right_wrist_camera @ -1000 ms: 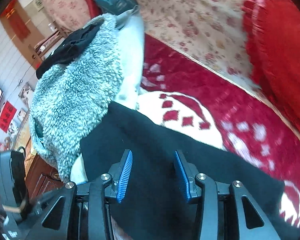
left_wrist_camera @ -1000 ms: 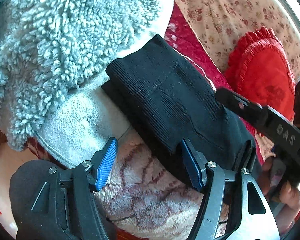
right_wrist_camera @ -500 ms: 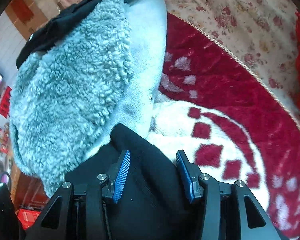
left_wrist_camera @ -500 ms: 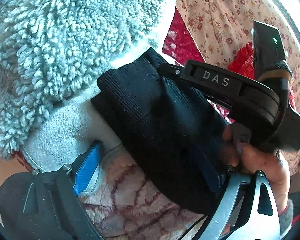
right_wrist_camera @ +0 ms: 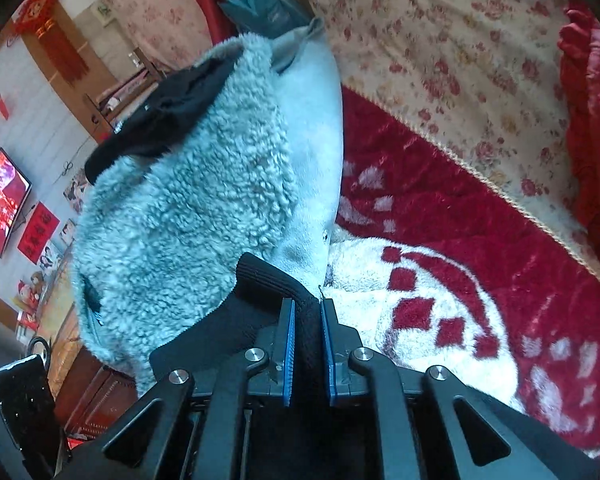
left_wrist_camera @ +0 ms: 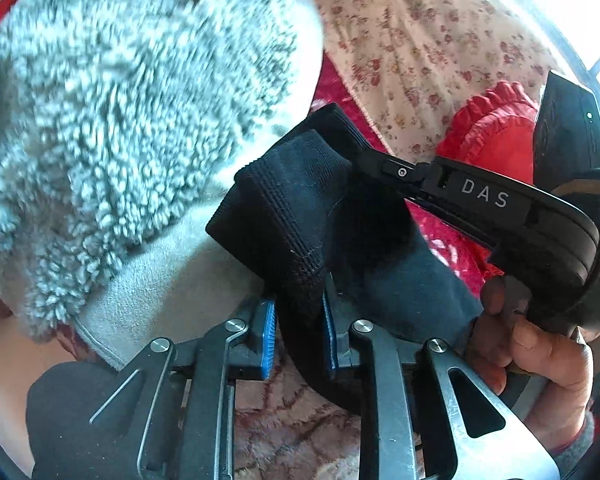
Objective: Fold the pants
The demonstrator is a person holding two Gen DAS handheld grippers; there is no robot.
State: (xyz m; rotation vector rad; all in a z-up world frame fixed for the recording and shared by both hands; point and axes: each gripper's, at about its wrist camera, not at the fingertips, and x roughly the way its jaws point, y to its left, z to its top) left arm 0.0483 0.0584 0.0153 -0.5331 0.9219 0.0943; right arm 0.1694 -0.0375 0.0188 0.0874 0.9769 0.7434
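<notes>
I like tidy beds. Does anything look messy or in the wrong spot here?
A black garment lies crumpled on top of the fluffy grey fleece, away from the black pants both grippers are clamping.

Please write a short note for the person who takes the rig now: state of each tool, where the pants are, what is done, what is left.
Left tool: shut on the pants, pinching a ribbed edge.
Right tool: shut on the pants too, at another ribbed edge.
The pants are black, bunched in layers between both tools, beside the grey fleece, over the red and white blanket.
Done: both edges are gripped; the cloth already lies in more than one layer.
Left: probably bring the edges together, lay the pants flat on the blanket, smooth them, then open both tools. How many folds remain cannot be told from here.
</notes>
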